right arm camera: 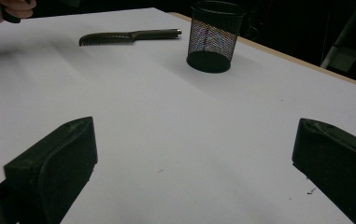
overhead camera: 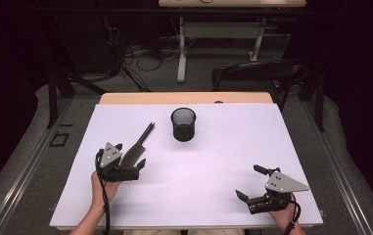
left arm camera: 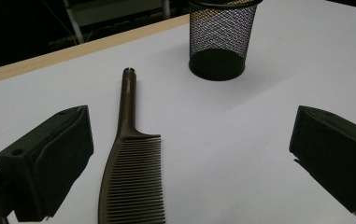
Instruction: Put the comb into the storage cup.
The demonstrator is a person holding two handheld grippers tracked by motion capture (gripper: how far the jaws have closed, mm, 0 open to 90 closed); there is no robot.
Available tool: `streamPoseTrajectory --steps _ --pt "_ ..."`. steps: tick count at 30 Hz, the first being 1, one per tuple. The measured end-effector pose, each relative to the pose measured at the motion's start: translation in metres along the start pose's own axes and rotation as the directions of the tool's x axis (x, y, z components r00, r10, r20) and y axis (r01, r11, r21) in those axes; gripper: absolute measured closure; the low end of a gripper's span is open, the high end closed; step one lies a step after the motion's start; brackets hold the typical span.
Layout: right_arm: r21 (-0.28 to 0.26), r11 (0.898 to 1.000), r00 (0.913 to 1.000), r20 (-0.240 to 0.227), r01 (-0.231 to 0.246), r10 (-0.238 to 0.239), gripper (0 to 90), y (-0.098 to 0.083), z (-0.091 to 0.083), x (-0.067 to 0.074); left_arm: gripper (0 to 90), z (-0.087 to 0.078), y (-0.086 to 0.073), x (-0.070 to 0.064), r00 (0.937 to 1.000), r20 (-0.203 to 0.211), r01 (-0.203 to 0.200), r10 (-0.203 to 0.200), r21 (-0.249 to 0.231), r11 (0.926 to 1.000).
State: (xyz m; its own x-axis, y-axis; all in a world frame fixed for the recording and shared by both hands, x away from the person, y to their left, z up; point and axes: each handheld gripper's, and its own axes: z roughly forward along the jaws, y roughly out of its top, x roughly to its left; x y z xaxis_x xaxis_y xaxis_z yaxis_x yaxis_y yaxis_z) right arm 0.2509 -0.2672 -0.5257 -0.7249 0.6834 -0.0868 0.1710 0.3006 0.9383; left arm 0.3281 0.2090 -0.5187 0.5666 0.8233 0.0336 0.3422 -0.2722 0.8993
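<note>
A dark brown comb point(overhead camera: 136, 148) lies flat on the white table sheet point(overhead camera: 198, 166), its handle pointing toward the far side. My left gripper point(overhead camera: 130, 155) is open and sits low over the comb's toothed end. In the left gripper view the comb point(left arm camera: 131, 172) lies between the jaws, close to the left one, untouched. A black mesh cup point(overhead camera: 183, 124) stands upright beyond it, also seen as the cup point(left arm camera: 221, 39). My right gripper point(overhead camera: 248, 181) is open near the front right, holding nothing. The right gripper view has the comb point(right arm camera: 129, 36) and cup point(right arm camera: 211, 37) far ahead.
The table's wooden far edge point(overhead camera: 184, 98) shows behind the sheet. A dark chair point(overhead camera: 260, 73) and a desk frame point(overhead camera: 181, 54) with cables stand on the floor beyond. The person's left hand point(right arm camera: 5, 9) shows at the top left of the right gripper view.
</note>
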Motion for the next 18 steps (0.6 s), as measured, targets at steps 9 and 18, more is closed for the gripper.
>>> streamPoseTrajectory --steps 9,18 --pt "0.006 1.0 1.0 -0.001 0.0 0.0 0.0 0.0 0.0 0.0 0.0 0.007 0.006 0.005 0.9999 -0.01 0.012 -0.012 0.007 0.9999" --pt "0.007 1.0 1.0 -0.003 -0.009 0.009 0.0 0.0 0.0 0.0 0.0 0.014 0.013 0.013 0.9994 -0.019 0.028 -0.027 0.018 0.9995"
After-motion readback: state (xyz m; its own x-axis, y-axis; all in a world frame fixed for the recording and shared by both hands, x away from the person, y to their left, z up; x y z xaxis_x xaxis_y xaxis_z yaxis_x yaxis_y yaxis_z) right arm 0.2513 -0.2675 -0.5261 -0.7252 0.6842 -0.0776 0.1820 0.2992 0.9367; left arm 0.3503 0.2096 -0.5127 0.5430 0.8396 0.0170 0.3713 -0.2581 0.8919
